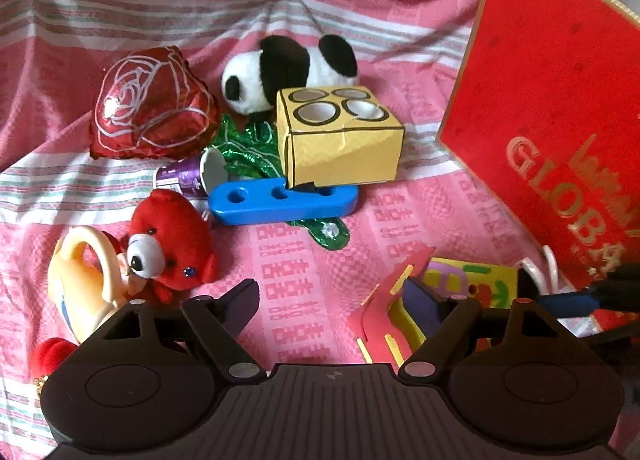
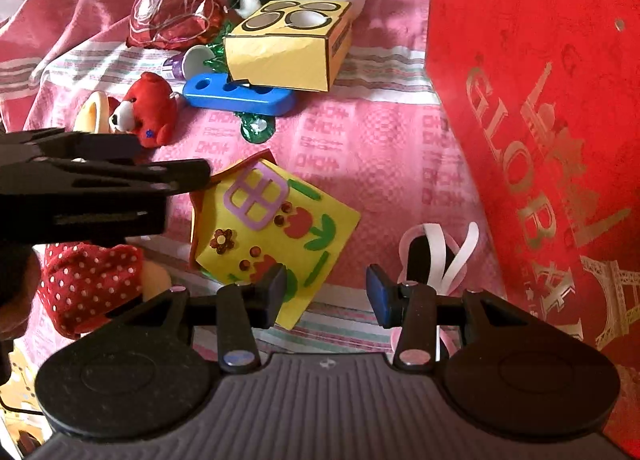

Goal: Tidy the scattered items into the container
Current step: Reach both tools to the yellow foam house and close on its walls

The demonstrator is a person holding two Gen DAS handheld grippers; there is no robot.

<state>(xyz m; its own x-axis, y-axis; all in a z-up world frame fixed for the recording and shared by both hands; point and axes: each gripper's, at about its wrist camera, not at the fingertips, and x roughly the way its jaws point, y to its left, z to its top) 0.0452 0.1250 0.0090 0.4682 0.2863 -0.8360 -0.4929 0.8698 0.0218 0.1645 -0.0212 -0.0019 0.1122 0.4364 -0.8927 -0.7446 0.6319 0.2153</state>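
Toys lie scattered on a pink cloth: a red foil rose balloon (image 1: 154, 107), a panda plush (image 1: 288, 67), a yellow cardboard box (image 1: 340, 135), a blue block with holes (image 1: 280, 201), a purple cup (image 1: 192, 173), a red teddy (image 1: 172, 244) and a cream toy watering can (image 1: 86, 280). A large red container (image 1: 560, 99) stands at the right and also shows in the right wrist view (image 2: 540, 139). My left gripper (image 1: 336, 304) is open beside a yellow foam house (image 2: 272, 227). My right gripper (image 2: 326, 294) is open just in front of that house.
A white and pink ribbon (image 2: 440, 256) lies between the foam house and the red container. A red polka-dot plush (image 2: 88, 284) sits at the lower left of the right wrist view. The pink cloth (image 1: 320, 260) is wrinkled at the back.
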